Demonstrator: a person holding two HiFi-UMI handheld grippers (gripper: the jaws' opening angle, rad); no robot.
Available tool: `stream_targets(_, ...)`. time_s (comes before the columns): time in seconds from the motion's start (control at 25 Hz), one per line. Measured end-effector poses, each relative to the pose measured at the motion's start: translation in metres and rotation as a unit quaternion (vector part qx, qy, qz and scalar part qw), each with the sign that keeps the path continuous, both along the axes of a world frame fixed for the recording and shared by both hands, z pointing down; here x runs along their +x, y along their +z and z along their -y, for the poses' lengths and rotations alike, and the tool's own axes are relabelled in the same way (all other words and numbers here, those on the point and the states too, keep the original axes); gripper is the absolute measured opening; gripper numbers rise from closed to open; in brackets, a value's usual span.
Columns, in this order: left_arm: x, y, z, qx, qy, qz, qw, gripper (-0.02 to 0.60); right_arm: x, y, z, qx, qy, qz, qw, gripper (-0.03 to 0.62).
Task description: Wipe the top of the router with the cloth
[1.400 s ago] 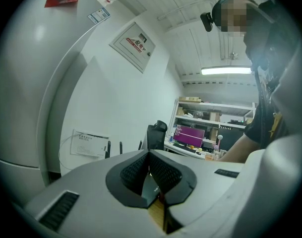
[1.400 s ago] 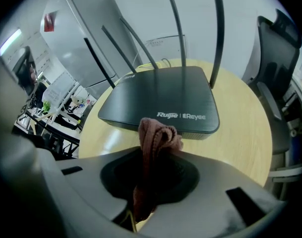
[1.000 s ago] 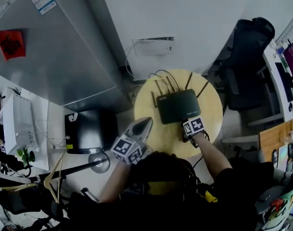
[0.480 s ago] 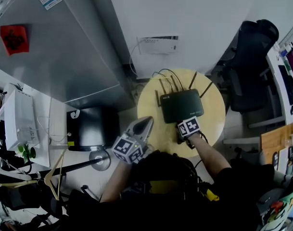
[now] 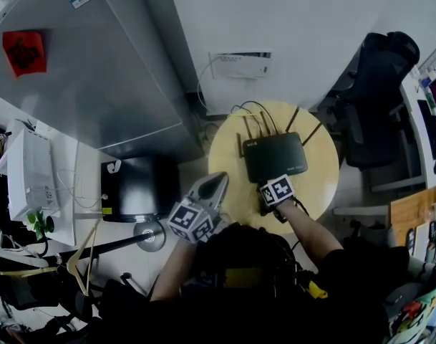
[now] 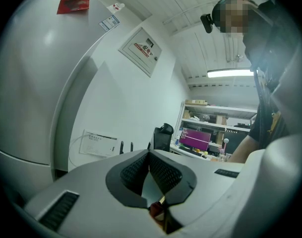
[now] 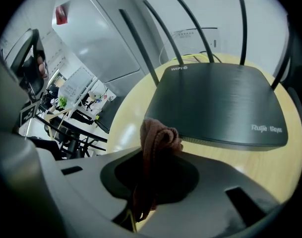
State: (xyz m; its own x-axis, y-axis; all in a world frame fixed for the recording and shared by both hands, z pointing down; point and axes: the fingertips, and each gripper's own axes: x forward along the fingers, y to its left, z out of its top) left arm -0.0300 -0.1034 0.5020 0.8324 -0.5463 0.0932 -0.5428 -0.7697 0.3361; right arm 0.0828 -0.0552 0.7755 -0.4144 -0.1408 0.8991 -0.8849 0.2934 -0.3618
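A black router (image 5: 275, 156) with several upright antennas lies on a small round wooden table (image 5: 318, 192). My right gripper (image 5: 273, 186) sits at the router's near edge, shut on a bunched reddish-brown cloth (image 7: 159, 135). In the right gripper view the cloth stands up between the jaws of my right gripper (image 7: 155, 156), just short of the router (image 7: 215, 108) at its near left corner; I cannot tell whether it touches. My left gripper (image 5: 218, 180) hovers at the table's left edge, away from the router. In the left gripper view its pads meet, so my left gripper (image 6: 149, 155) is shut and empty.
A grey refrigerator (image 5: 96, 70) stands left of the table, and a white wall box (image 5: 239, 64) with cables sits behind it. A black office chair (image 5: 375, 84) is at the right. A black case (image 5: 128, 190) and a white device (image 5: 28, 181) lie on the left desk.
My right gripper with the cloth has slid leftward along the router's near edge. The left gripper has stayed in place.
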Motion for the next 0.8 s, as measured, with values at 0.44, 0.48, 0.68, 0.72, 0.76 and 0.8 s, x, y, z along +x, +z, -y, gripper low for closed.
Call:
stream_targets(0.44,-0.006,0.000,0.003,-0.002,0.006,0.002,1.0000,-0.008,-0.032,-0.003,-0.002,0.009,-0.017,0.022,1.000,0.063)
stream_targets(0.48,-0.006,0.000,0.003,-0.003,0.006,0.003,1.0000,-0.008,-0.036,-0.004,-0.001,0.013,-0.020,0.029,0.999,0.063)
stream_targets(0.68,-0.004,0.002,0.003,-0.004,-0.007,0.011,0.9999,-0.008,-0.053,-0.018,0.002,0.056,-0.056,0.055,0.995,0.063)
stream_targets(0.72,-0.003,0.003,0.003,-0.003,-0.012,0.013,0.9998,-0.009,-0.057,-0.024,0.003,0.071,-0.066,0.066,0.993,0.063)
stream_targets(0.76,-0.003,0.003,0.002,-0.002,-0.016,0.015,0.9997,-0.008,-0.061,-0.031,0.004,0.089,-0.077,0.075,0.990,0.063)
stream_targets(0.8,-0.002,0.004,0.001,-0.001,-0.022,0.017,0.9996,-0.008,-0.062,-0.037,0.005,0.106,-0.086,0.080,0.987,0.063)
